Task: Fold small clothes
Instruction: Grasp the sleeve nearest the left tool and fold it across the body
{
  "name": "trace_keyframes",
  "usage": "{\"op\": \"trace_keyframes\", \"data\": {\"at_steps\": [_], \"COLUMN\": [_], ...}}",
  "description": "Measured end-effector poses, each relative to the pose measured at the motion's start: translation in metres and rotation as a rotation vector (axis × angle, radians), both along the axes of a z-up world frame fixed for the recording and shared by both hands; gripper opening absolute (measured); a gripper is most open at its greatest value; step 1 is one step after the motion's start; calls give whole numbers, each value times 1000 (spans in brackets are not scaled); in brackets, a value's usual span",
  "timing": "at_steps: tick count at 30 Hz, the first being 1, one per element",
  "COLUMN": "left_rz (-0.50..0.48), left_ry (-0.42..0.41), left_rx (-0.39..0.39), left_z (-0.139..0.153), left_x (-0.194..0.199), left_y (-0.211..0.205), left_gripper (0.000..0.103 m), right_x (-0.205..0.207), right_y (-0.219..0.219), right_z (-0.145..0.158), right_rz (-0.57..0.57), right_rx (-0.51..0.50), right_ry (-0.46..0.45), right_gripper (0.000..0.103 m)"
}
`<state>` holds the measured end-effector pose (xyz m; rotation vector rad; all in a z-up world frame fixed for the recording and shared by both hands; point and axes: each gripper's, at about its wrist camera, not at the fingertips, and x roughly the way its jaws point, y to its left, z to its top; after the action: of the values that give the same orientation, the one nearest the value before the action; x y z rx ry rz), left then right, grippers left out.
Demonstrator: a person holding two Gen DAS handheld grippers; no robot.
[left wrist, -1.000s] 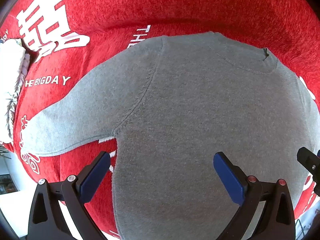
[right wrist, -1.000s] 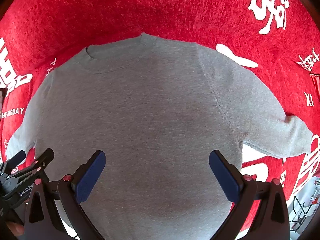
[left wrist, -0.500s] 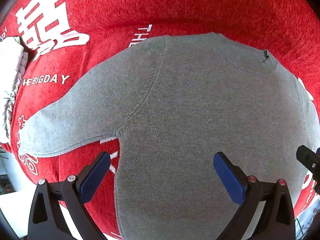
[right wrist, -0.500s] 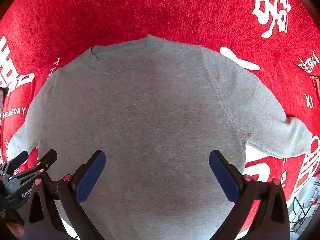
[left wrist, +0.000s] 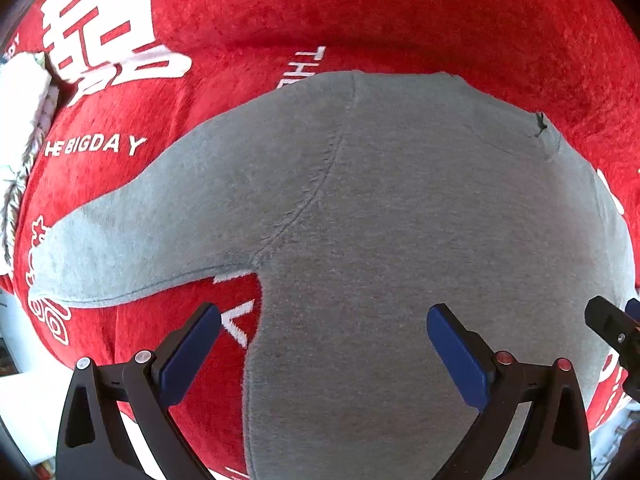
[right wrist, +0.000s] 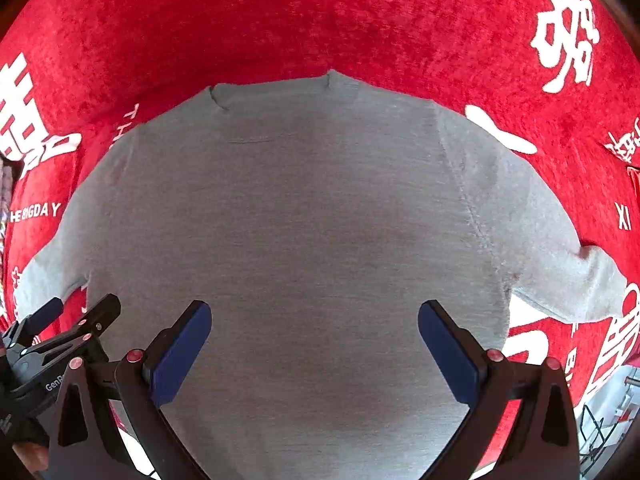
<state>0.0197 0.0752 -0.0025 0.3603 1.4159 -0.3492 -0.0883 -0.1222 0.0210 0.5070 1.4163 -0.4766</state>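
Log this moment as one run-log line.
stage: pre-fold | gray sweater: flat on red cloth, sleeves spread | left hand-held gripper: open, empty | right hand-held gripper: open, empty

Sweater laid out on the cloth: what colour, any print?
Plain heather grey sweater, no print visible. Shows best in the right wrist view.

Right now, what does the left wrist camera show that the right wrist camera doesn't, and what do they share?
Only the left wrist view shows the white fringed cloth at the far left edge.

Only the right wrist view shows the sweater's right sleeve and a wire rack past the cover's edge.

Both show the grey knit sweater lying flat on the red plush cover with white lettering, its left sleeve, and an open gripper: left gripper, right gripper.
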Motion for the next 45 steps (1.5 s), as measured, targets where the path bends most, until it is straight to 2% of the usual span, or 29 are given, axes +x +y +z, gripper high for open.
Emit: {"op": "trace_keyframes", "data": {"at_steps": [7, 11, 14, 16, 18, 23, 27, 29, 31, 32, 33, 34, 35, 36, 38, 40, 45], "left_rz": [119, 239, 353, 433, 505, 590, 685, 703, 688, 682, 681, 681, 678, 675, 668, 624, 447], "left_ry": [29, -11, -10, 12, 78, 107, 70, 0, -44, -46, -44, -41, -32, -20, -26, -59, -148], "left_rx": [-125, -133, -164, -208, -342, -541, -617, -597, -555, -534, -524, -517, -507, -514, -544, -544, -550], "left_z": [-4, -12, -25, -38, -56, -67, -62, -50, -42, -41, -41, -43, -47, -49, -50, -38, 11], "left_x": [17, 33, 43, 50, 58, 83, 97, 101, 106, 107, 108, 109, 110, 111, 105, 102, 99], "left_y": [55, 116, 166, 197, 224, 248, 264, 271, 278, 280, 283, 287, 286, 289, 290, 285, 247], "left_gripper": [103, 103, 103, 103, 103, 103, 103, 101, 86, 74, 56, 43, 18, 8, 8, 8, 8], "right_x": [17, 28, 37, 43, 48, 59, 59, 60, 62, 63, 62, 62, 62, 61, 60, 57, 47], "right_y": [29, 52, 70, 83, 95, 122, 133, 137, 138, 138, 137, 136, 136, 136, 135, 134, 126], "right_z": [-3, -7, -11, -14, -16, -23, -19, -16, -14, -13, -11, -10, -9, -8, -4, -1, 5], "right_rz": [61, 102, 135, 159, 181, 218, 236, 240, 241, 239, 235, 229, 225, 219, 212, 209, 171], "right_rx": [11, 29, 42, 50, 59, 95, 98, 97, 94, 90, 90, 90, 90, 90, 96, 103, 123], "right_ry": [2, 7, 12, 14, 16, 23, 25, 19, 15, 14, 14, 12, 10, 7, -5, -16, -50], "right_gripper": [103, 103, 103, 103, 103, 103, 103, 103, 103, 103, 103, 103, 103, 103, 103, 103, 103]}}
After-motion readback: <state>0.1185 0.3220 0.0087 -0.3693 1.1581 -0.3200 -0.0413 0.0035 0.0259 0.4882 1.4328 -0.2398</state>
